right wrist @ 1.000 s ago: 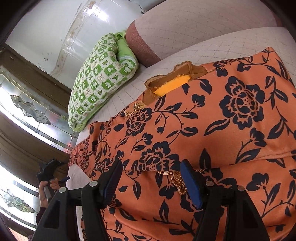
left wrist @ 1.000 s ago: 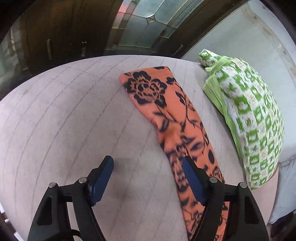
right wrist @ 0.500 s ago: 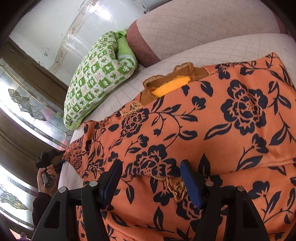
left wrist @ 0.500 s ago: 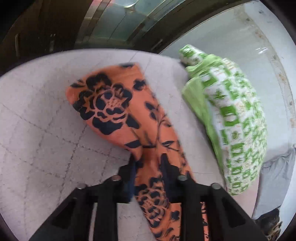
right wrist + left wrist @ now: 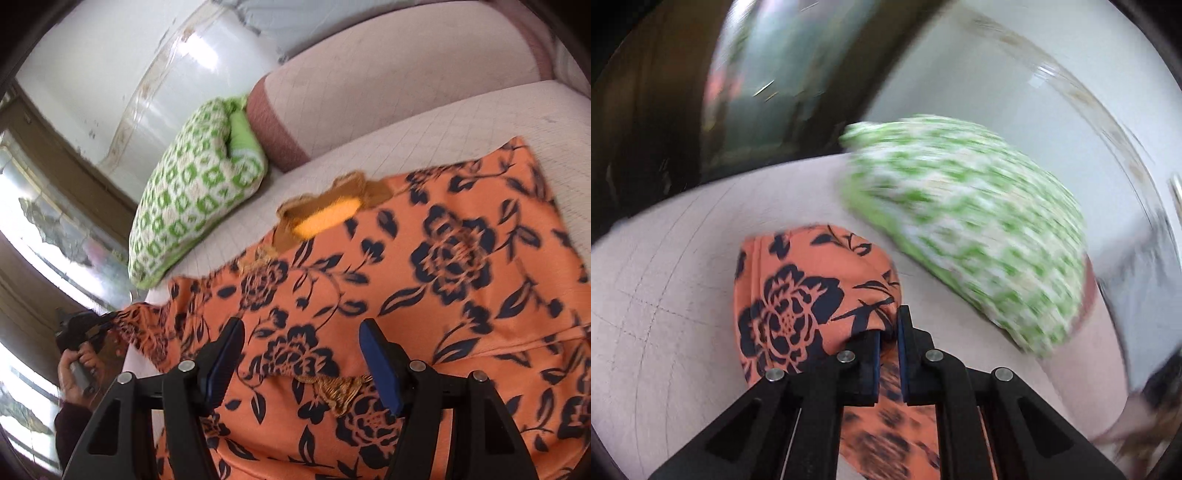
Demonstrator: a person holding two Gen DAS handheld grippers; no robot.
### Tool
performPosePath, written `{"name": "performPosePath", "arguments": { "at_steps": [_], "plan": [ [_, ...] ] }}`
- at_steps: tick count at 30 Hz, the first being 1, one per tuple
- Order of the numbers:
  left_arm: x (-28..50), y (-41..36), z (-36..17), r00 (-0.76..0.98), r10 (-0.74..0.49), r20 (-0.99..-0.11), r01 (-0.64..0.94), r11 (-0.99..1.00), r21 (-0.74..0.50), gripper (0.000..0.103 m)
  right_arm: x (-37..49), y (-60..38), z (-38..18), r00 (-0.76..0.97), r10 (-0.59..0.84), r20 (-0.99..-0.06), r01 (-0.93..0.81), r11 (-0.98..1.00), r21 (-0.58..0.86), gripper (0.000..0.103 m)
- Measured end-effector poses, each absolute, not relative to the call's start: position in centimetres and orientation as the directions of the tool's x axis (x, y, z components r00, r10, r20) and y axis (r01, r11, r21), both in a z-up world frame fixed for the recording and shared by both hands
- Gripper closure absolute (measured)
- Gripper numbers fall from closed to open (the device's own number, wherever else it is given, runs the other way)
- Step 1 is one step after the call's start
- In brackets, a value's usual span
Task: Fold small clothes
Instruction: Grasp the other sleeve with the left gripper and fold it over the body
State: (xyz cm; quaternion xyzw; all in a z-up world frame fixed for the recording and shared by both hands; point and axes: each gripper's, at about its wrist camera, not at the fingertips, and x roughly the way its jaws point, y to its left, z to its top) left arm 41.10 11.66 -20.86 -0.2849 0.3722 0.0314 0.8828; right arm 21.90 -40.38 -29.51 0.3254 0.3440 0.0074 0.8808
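**Sleeve pinched, body loose**

The left tongs (image 5: pixel 888 343) are clenched on the sleeve of the orange top (image 5: pixel 424 266), which bunches ahead of them over the couch (image 5: pixel 683 295). The cloth looks light, soft and limp; edges and corners are likely the best holds. The right tongs (image 5: pixel 299 354) stand released above the top's body and a gold trim (image 5: pixel 341 389), not pressing it.

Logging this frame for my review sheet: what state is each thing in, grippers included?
Left gripper: shut on the sleeve end, jaws just closed.
Right gripper: open, hovering over the garment, gripping nothing.
Orange garment with dark blue flowers: spread on the couch, sleeve end lifted and bunched.
Green-and-white patterned pillow: leaning at the couch's end, untouched.
Pale quilted couch seat: mostly bare.
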Motion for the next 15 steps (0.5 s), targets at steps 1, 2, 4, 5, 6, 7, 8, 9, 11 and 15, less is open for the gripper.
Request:
{"name": "performPosePath", "arguments": {
  "at_steps": [1,2,4,5,6,7,8,9,11,15],
  "plan": [
    [40.5,9.6,-19.7,0.726,-0.158,-0.670,-0.232,0.860,-0.454,0.096,21.6,-40.9,-29.2,0.773,0.226,-0.593,0.220,0.781,0.584,0.035],
    [39.9,7.1,-18.5,0.730,-0.172,-0.662,-0.187,0.881,-0.434,0.096,21.2,-41.6,-28.8,0.784,0.212,-0.583,0.231,0.773,0.591,0.035],
    [38.3,2.5,-17.0,0.732,-0.210,-0.648,-0.103,0.906,-0.410,0.096,20.3,-43.0,-28.1,0.806,0.174,-0.565,0.254,0.761,0.597,0.035],
    [37.2,-0.5,-16.3,0.734,-0.232,-0.639,-0.051,0.918,-0.393,0.096,19.8,-43.7,-27.8,0.815,0.154,-0.558,0.266,0.756,0.598,0.035],
    [36.0,-3.6,-16.0,0.731,-0.260,-0.631,0.005,0.927,-0.375,0.096,19.4,-44.5,-27.5,0.823,0.136,-0.552,0.278,0.751,0.599,0.035],
    [34.7,-6.4,-16.1,0.722,-0.281,-0.633,0.049,0.932,-0.358,0.096,18.9,-45.5,-27.3,0.829,0.117,-0.546,0.292,0.743,0.603,0.035],
    [33.9,-8.6,-16.3,0.712,-0.293,-0.638,0.079,0.936,-0.343,0.096,18.4,-46.3,-27.0,0.836,0.099,-0.539,0.305,0.733,0.608,0.035],
    [32.8,-11.2,-16.7,0.697,-0.309,-0.648,0.115,0.939,-0.323,0.096,17.9,-47.2,-26.9,0.842,0.084,-0.532,0.317,0.721,0.616,0.035],
    [31.1,-17.3,-18.1,0.640,-0.361,-0.679,0.207,0.931,-0.300,0.095,16.9,-49.3,-26.6,0.852,0.050,-0.521,0.344,0.698,0.628,0.035],
    [27.7,-28.0,-22.6,0.479,-0.426,-0.767,0.359,0.893,-0.271,0.095,14.9,-53.1,-26.0,0.867,-0.029,-0.497,0.391,0.656,0.645,0.035]
  ]
}}
